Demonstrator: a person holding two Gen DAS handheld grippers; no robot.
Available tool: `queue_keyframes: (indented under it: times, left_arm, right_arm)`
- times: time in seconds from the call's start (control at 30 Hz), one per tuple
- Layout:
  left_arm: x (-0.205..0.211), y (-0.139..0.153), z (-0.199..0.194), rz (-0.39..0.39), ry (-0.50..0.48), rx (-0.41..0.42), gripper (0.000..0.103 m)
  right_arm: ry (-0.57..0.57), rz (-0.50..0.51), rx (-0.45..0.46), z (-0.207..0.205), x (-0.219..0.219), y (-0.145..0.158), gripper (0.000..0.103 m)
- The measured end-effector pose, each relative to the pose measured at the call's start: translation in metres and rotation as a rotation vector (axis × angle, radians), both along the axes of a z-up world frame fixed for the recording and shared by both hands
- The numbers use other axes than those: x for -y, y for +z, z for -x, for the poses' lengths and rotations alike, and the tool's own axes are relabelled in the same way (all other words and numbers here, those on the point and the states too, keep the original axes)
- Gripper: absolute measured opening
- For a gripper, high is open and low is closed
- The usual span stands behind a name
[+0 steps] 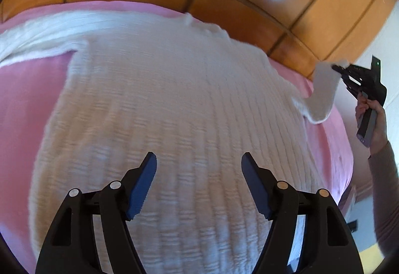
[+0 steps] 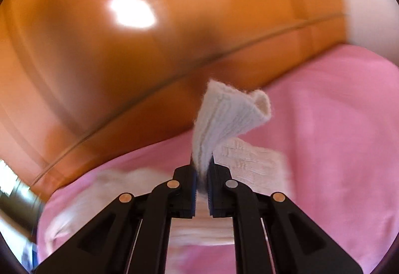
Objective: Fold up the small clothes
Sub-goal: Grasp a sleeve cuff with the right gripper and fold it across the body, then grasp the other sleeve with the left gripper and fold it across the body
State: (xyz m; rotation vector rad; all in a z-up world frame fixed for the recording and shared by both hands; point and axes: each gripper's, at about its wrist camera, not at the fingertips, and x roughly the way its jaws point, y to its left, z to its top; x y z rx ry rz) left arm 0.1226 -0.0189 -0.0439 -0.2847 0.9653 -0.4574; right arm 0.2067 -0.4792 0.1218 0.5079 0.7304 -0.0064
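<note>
Lying flat across the pink bedspread [image 1: 30,99], the white ribbed sweater [image 1: 174,104] stretches toward the wooden headboard [image 1: 249,0]. Above the sweater's body the left gripper [image 1: 199,162] hovers with its jaws spread wide, holding nothing. Off the sweater's far side the right gripper [image 2: 202,167] is clamped on the sleeve cuff [image 2: 229,112], lifting it clear of the bedspread.

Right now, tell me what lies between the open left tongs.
Only the white sweater, spread on the pink bedcover; the left wrist view shows it.
</note>
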Motion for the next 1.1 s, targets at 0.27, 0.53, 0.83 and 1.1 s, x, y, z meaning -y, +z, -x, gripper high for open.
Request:
queue_keyframes:
  times: [0.27,0.53,0.83,1.1]
  left_arm:
    - [-0.045,0.008,-0.02,0.078,0.122,0.03,0.076]
    - [-0.05,0.014,-0.059,0.116,0.12,0.068,0.076]
    - [-0.026,-0.02,-0.124,0.124,0.088,-0.07,0.055]
    - [-0.01,0.009,-0.145,0.117,0.064,0.061,0.01]
  right_arm:
    - [0.413,-0.037,-0.028,-0.039,-0.206,-0.021,0.011]
    - [0.404,-0.083,-0.015,-0.023,-0.206,-0.017,0.056]
    - [0.096,-0.045,-0.118,0.043,-0.062,-0.042,0.068]
    - [0.035,-0.031,-0.157,0.045,-0.036,-0.053,0.065]
